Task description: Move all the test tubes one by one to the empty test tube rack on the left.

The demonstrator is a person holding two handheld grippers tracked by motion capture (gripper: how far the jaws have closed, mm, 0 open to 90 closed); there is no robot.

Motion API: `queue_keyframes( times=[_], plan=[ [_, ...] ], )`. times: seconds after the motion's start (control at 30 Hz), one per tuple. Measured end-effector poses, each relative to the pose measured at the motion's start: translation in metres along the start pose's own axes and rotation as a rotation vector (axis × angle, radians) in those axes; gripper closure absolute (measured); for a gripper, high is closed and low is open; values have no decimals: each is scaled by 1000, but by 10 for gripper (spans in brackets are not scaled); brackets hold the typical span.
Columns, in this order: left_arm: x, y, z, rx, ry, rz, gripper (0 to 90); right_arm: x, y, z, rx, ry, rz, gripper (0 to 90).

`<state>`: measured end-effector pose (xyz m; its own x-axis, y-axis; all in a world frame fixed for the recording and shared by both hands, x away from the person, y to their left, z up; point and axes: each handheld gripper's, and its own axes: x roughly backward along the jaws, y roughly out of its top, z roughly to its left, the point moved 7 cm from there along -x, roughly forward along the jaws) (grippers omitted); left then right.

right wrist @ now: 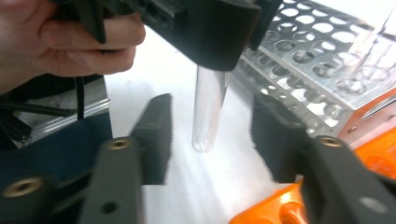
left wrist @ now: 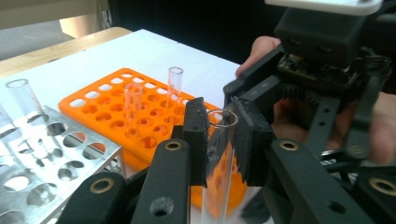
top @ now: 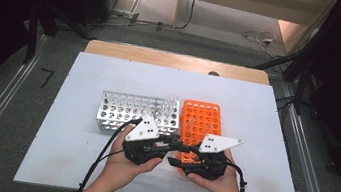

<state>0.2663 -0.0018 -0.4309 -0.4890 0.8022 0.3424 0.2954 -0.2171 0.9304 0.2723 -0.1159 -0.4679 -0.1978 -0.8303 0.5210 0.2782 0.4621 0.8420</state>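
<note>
A clear glass test tube [left wrist: 219, 154] hangs upright with my left gripper [left wrist: 220, 116] shut on it just below its rim. In the high view the left gripper [top: 175, 141] and the right gripper [top: 178, 154] meet at the front of the orange rack [top: 201, 123]. My right gripper [right wrist: 214, 103] stands open, its jaws on either side of the test tube's [right wrist: 205, 126] lower half without touching it. The left gripper's body [right wrist: 205, 28] sits above the tube in that view. Two empty tubes [left wrist: 175, 86] stand in the orange rack [left wrist: 100, 109].
A silver metal rack [top: 131, 110] stands left of the orange one on the white mat [top: 74, 153], with clear tubes [top: 172, 101] at its right end. One tube [left wrist: 23, 98] stands in the silver rack [left wrist: 42, 172]. The table's wooden far edge [top: 178, 59] lies beyond.
</note>
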Motion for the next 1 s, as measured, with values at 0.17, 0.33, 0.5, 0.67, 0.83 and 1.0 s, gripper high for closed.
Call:
queue_keyframes(
  times=[0.17,0.33,0.5,0.67,0.83,1.0],
  plan=[
    [4,2,6,10,14,-7,755,10,2,-5,6,-19,-32,315],
    [7,3,11,14,21,-11,755,22,1,-14,-9,-43,-59,145],
    [11,7,18,25,32,-24,755,35,-1,-23,-21,-66,-84,35],
    [13,8,23,30,43,-22,755,47,-4,-32,-35,-96,-102,0],
    [14,12,30,22,62,-28,755,59,-9,-42,-65,-106,-121,0],
    [16,17,40,24,83,-37,755,70,-15,-54,-90,-149,-129,0]
  ],
)
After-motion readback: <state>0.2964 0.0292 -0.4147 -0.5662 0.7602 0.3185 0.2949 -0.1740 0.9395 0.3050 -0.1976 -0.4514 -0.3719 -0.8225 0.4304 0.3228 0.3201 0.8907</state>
